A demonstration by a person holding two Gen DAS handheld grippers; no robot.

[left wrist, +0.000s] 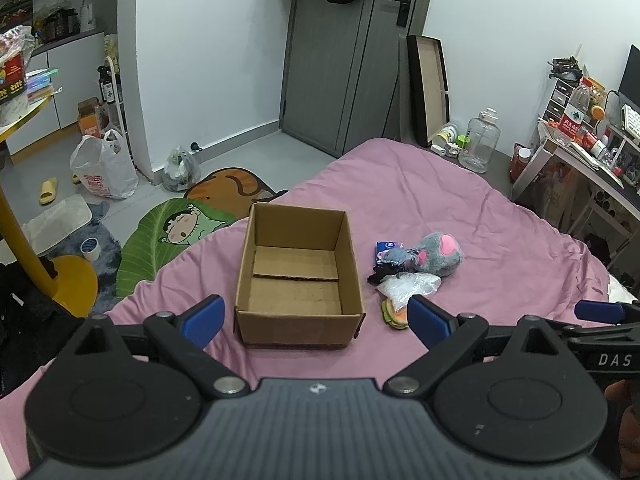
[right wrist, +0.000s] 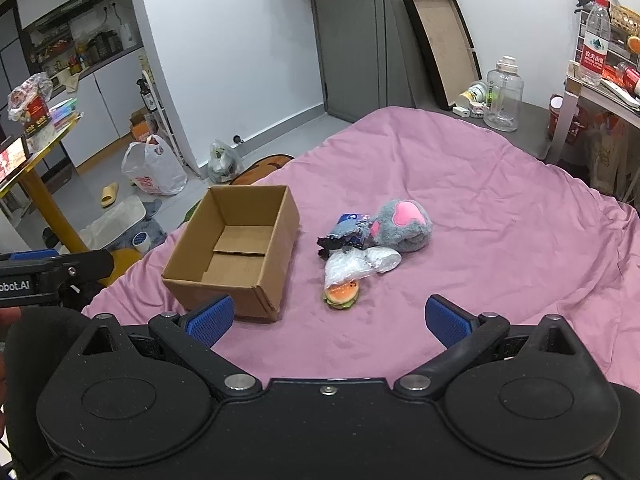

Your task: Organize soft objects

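Observation:
An open, empty cardboard box [left wrist: 298, 276] [right wrist: 236, 248] stands on the pink bedspread [left wrist: 500, 240] [right wrist: 500, 216]. To its right lies a small pile: a grey plush paw with pink pads [left wrist: 438, 254] [right wrist: 402, 222], a blue packet [left wrist: 386, 249] [right wrist: 348, 226], a clear plastic bag [left wrist: 410, 286] [right wrist: 354, 264] and a burger-shaped toy [left wrist: 394, 314] [right wrist: 342, 296]. My left gripper [left wrist: 314, 320] is open and empty, just in front of the box. My right gripper [right wrist: 330, 318] is open and empty, in front of the pile.
The bed's left edge drops to a floor with cartoon mats [left wrist: 180, 236], a white shopping bag [left wrist: 106, 168] [right wrist: 154, 170] and a yellow table leg [left wrist: 24, 240]. A cluttered desk [left wrist: 588, 148] stands at the right. A large clear jug [left wrist: 480, 140] [right wrist: 504, 96] stands beyond the bed.

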